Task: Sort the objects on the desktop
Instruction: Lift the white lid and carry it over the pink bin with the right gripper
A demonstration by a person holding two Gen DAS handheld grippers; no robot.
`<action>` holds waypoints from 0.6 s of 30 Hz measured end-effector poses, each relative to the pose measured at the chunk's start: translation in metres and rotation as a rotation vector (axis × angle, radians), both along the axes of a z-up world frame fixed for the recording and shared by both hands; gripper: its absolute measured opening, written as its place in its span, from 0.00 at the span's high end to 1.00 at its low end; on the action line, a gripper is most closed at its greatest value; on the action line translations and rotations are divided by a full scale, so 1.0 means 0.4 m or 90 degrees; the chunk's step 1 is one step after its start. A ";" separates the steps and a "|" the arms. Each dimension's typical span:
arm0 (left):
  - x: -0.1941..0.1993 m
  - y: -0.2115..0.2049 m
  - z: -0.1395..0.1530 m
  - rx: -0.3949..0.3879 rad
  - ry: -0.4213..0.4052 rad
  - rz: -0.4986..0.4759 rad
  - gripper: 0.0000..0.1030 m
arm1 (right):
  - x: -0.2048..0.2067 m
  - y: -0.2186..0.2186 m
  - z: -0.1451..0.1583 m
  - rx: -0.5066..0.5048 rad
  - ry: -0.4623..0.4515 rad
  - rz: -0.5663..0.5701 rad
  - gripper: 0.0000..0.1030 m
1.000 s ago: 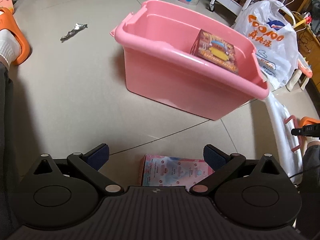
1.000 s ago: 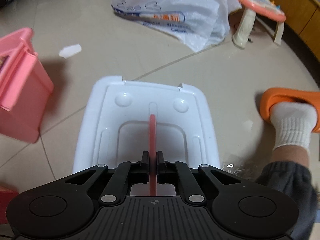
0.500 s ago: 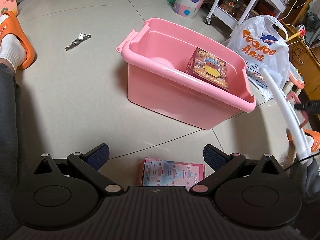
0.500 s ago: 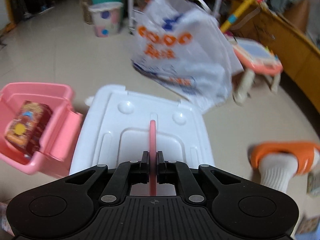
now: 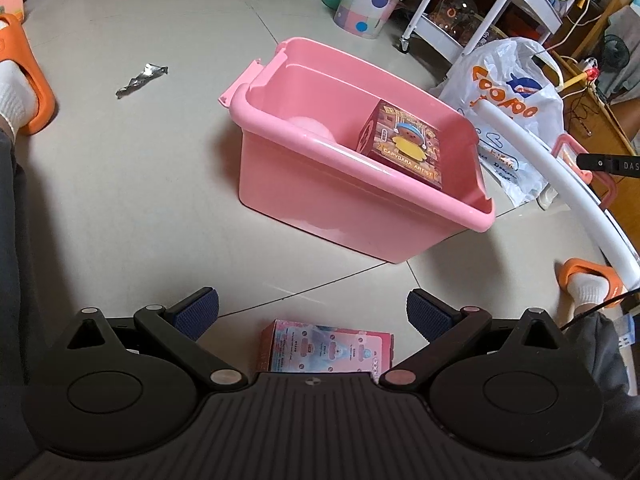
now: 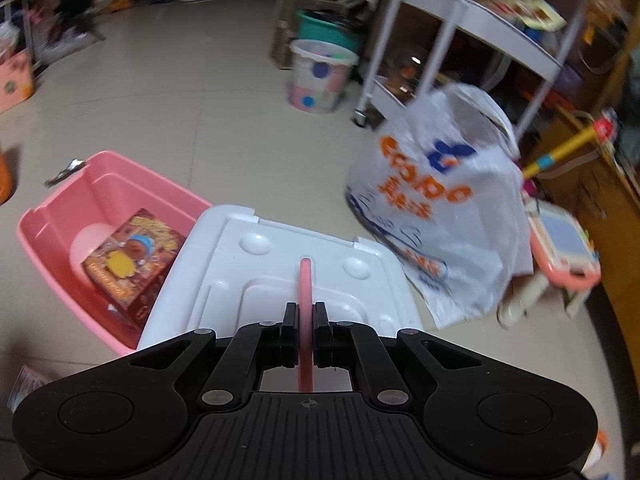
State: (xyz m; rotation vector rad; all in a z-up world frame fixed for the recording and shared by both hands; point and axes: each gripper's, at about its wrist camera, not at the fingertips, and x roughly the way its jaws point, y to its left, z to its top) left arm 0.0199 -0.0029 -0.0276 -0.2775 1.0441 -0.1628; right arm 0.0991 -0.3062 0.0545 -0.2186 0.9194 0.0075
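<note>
Starting on the far left, a crumpled foil wrapper is lying on the floor tiles, well apart from everything else. Moving right, the pink storage bin is sitting open on the floor with 1 capybara artist box leaning inside it, toward the right end.

The left gripper is hovering low in front of the bin with its jaws spread wide and nothing in them. A pink blind box is lying flat on the floor right under the gap, so it's lined up but not grabbed yet. It's looking like light, stiff cardboard to me, probably easy to dent, so I'd pinch it across the 2 short sides with gentle pressure.

Further right, the right gripper is pinching the thin pink handle of the white bin lid, jaws nearly closed on it. The lid is hanging in the air just beside the bin's right end, overlapping its corner in the right wrist view. It's a broad, smooth, rigid plastic piece, likely light but floppy on that 1 skinny handle, so it's probably going to swing.

Past that, a white shopping bag is slumping on the floor.
</note>
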 end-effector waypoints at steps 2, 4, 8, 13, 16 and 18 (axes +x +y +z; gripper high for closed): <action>0.005 0.002 0.002 0.004 -0.002 0.000 0.00 | 0.006 0.025 0.004 -0.009 0.003 0.031 0.95; 0.010 0.005 0.007 0.014 -0.010 -0.002 0.00 | 0.010 0.053 0.007 -0.020 0.006 0.065 0.95; 0.018 0.023 0.015 0.011 -0.019 0.008 0.00 | 0.017 0.112 0.003 -0.048 0.013 0.128 0.95; 0.031 0.051 0.011 -0.003 -0.013 0.031 0.00 | 0.034 0.193 -0.010 -0.079 0.018 0.205 0.95; 0.040 0.067 0.009 -0.004 -0.007 0.040 0.00 | 0.051 0.244 -0.022 -0.099 0.021 0.251 0.95; 0.045 0.068 0.013 0.008 -0.012 0.034 0.00 | 0.061 0.278 -0.029 -0.113 0.022 0.282 0.95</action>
